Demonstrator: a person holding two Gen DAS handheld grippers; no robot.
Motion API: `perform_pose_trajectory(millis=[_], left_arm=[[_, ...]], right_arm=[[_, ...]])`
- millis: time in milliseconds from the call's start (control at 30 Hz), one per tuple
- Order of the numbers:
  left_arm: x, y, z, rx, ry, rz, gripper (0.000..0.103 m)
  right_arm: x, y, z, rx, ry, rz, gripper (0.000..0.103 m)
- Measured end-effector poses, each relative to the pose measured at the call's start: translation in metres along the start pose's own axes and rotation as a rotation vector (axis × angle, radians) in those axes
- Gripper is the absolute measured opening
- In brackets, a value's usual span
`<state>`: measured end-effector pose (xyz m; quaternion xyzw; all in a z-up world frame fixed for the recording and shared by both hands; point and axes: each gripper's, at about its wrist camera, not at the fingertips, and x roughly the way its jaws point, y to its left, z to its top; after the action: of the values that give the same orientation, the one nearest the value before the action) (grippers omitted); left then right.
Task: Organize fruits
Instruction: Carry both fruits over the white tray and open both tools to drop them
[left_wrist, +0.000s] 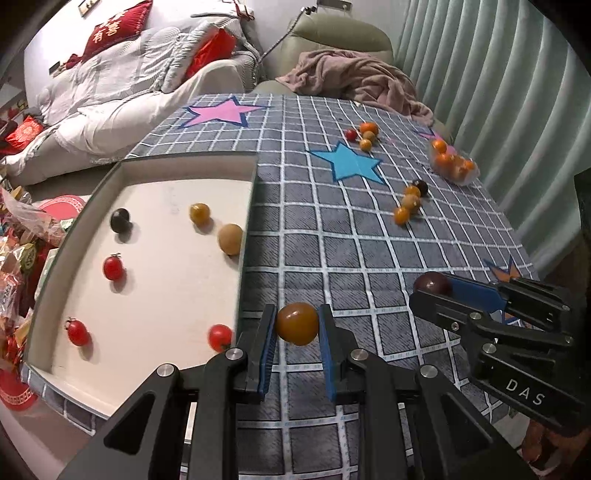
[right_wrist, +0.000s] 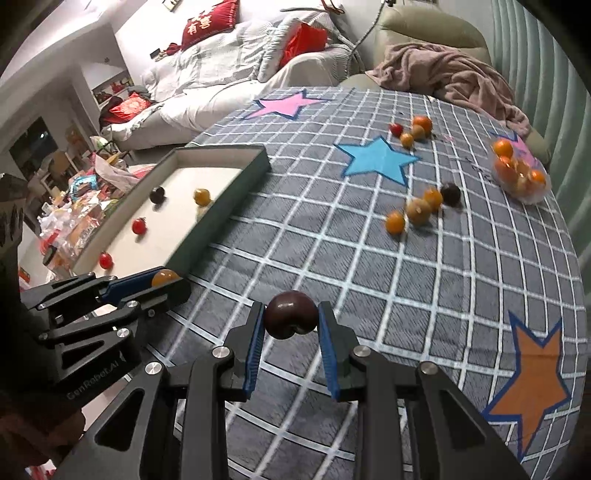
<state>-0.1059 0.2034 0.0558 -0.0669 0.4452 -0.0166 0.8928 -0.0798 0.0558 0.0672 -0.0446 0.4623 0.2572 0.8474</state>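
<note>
An orange cherry tomato and a dark cherry are held above the tablecloth. Six fruits lie in the tray at its left edge.

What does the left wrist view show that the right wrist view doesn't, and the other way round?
Only the left wrist: the tan fruit and a third red tomato against the tray's near wall, hidden in the right view.
Only the right wrist: the whole orange star; the left view catches just its tips.
Both: the tray, the left gripper shut on an orange tomato, the right gripper shut on a dark fruit, the blue star, loose fruit beyond it.
</note>
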Motion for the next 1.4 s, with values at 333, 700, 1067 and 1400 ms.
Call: perform_pose_trajectory(millis=[333,700,1067,1400], left_arm=[[-0.021,0.051,0.013,-0.064,-0.06,0.06,0.023],[0.011,0.099,0.014,-0.109,0.023,0.185,0.023],[0.037,0.11,0.003,-0.114,0.097,0.217,0.023],[0.037,0.107,0.003,-0.078,0.081,0.237,0.024]], right_arm=[[0.001,0.041,0.032,-0.063,-0.005,0.055,0.031],[0.044,0.087,0.073,-0.127,0.049,0.123,0.031],[0.109,0.113,0.088,-0.171,0.163,0.159,0.031],[0.134,0.124,0.083,-0.242,0.234,0.14,0.036]])
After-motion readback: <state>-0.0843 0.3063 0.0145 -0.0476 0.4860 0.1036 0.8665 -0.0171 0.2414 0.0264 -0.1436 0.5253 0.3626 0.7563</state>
